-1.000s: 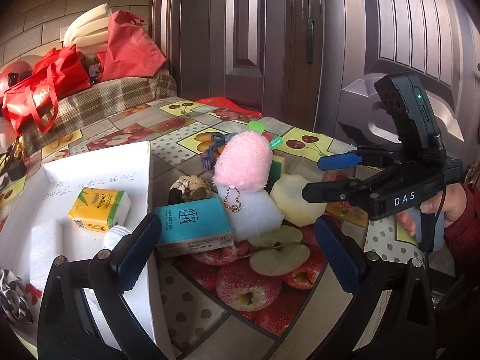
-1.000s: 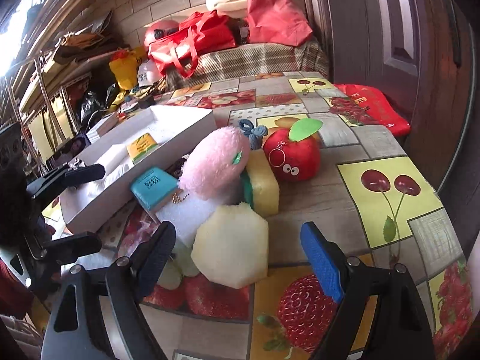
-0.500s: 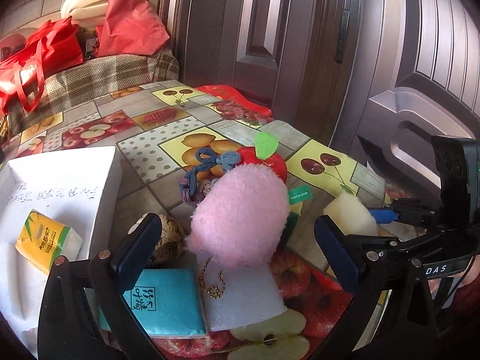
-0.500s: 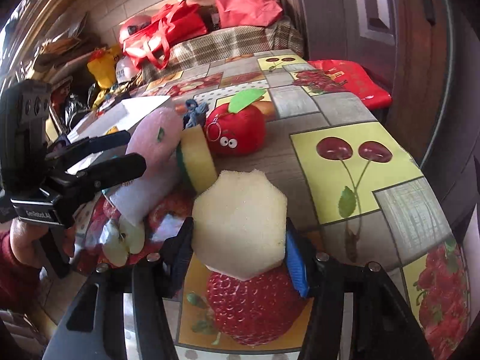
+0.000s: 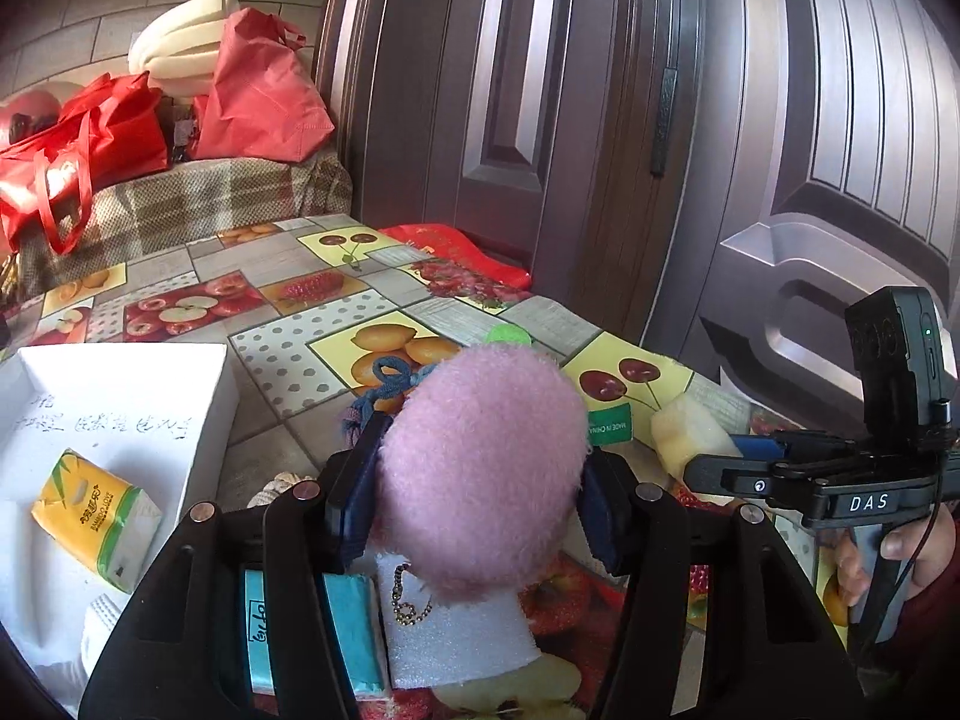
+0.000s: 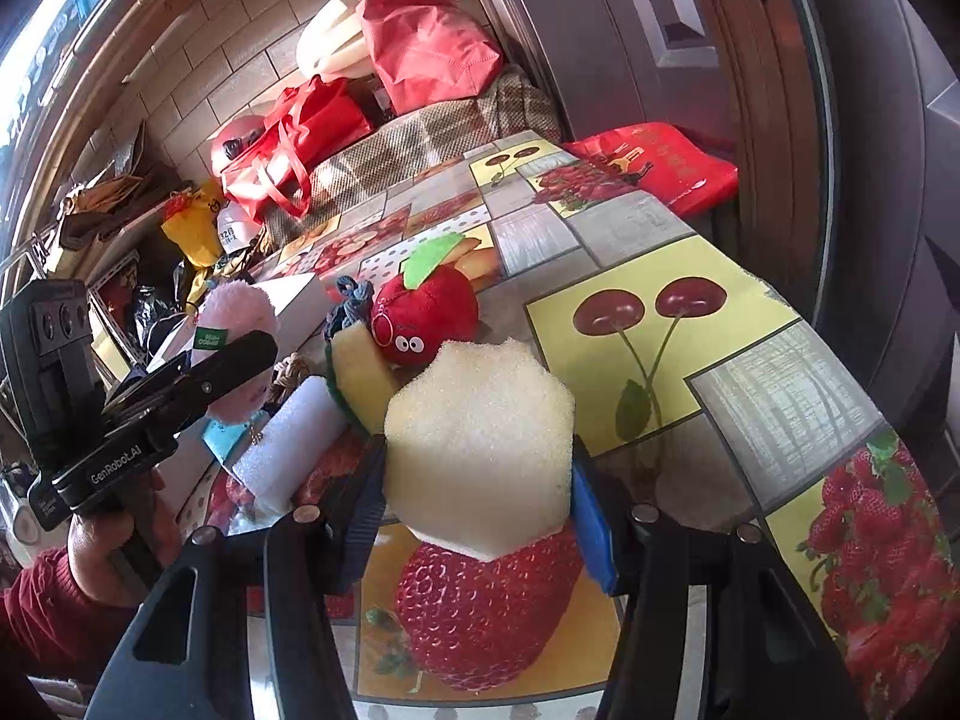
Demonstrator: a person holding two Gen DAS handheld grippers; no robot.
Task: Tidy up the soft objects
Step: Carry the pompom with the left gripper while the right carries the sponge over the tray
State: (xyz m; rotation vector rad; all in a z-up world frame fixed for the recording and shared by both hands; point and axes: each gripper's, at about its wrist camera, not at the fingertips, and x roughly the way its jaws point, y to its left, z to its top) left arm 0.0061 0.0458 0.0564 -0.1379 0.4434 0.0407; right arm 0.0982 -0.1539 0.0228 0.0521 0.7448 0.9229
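Observation:
A pink plush (image 5: 486,468) sits between the blue pads of my left gripper (image 5: 477,504). The jaws are closing and both pads touch its sides. It rests on a white foam block (image 5: 450,630) beside a teal tissue pack (image 5: 354,630). My right gripper (image 6: 480,516) is shut on a pale hexagonal sponge (image 6: 480,438), held over the fruit-print tablecloth (image 6: 660,360). In the right wrist view, a red apple plush (image 6: 426,312) and a yellow-green sponge (image 6: 360,366) lie just beyond it. The open white box (image 5: 120,372) at the left holds a yellow tissue pack (image 5: 96,516).
A blue knitted cord (image 5: 390,378) and a rope knot (image 5: 276,486) lie near the pink plush. Red bags (image 6: 300,138) and a checked cloth (image 6: 420,138) crowd the far end of the table. A dark door (image 5: 600,120) stands close on the right, beyond the table edge.
My left gripper moved forward over the pile and closed around the pink plush. My right gripper closed on the hexagonal sponge and rolled, still holding it.

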